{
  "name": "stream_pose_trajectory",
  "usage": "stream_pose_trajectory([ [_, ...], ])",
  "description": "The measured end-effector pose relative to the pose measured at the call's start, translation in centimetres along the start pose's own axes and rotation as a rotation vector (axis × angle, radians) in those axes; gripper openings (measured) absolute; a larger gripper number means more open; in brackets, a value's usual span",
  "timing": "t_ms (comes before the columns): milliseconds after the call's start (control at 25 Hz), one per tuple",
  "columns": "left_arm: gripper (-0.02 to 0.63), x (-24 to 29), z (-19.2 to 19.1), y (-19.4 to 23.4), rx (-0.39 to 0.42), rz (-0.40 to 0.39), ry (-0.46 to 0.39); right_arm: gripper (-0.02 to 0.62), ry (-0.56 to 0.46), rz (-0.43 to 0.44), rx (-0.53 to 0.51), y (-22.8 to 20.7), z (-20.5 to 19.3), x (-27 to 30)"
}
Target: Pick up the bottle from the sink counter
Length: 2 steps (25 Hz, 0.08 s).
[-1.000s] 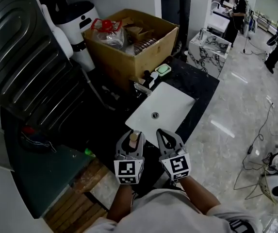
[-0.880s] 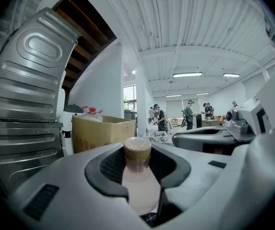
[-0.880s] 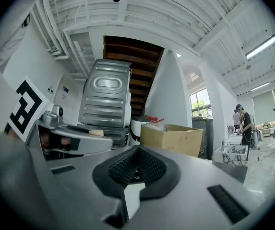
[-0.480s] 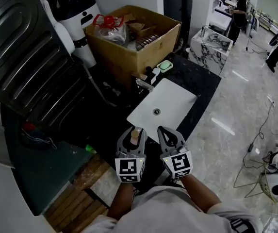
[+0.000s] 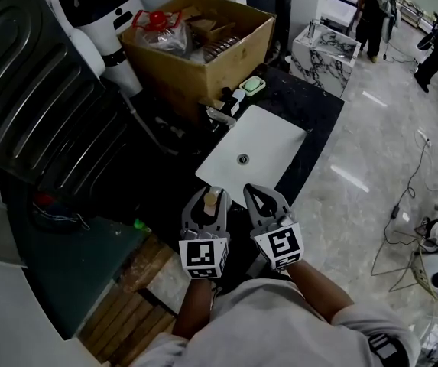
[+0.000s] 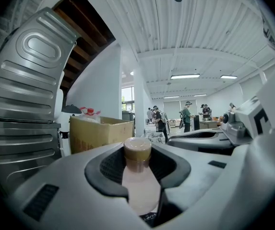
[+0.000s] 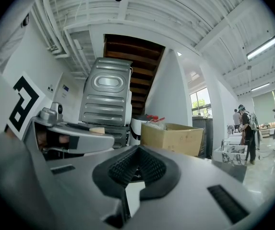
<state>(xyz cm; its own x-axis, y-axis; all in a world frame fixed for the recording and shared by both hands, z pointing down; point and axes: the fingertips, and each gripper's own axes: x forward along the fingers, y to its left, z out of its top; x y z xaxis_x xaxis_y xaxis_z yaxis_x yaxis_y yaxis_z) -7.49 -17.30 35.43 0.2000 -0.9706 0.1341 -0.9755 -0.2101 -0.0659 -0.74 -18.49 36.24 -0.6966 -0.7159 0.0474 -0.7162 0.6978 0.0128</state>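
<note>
Your left gripper (image 5: 209, 199) is clamped on the small tan-capped bottle (image 6: 138, 174), held just off the near edge of the white sink basin (image 5: 272, 136). Right gripper (image 5: 255, 193): jaws together, empty. The pick looks done, so keep it level and steady.

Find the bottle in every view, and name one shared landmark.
Head view: bottle lower centre, below the sink.
Left gripper view: bottle centre, gripped between the jaws.
Right gripper view: bottle, cap only, left of centre.
Shared landmark: cardboard box.
</note>
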Motion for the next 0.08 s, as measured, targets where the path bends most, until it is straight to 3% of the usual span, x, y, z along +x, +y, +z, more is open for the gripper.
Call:
stream_pose_trajectory([
  [80,0.138,0.19,0.13,-0.05,0.002,-0.001,0.0,0.009,0.003,0.001,-0.003,-0.14,0.03,0.1],
])
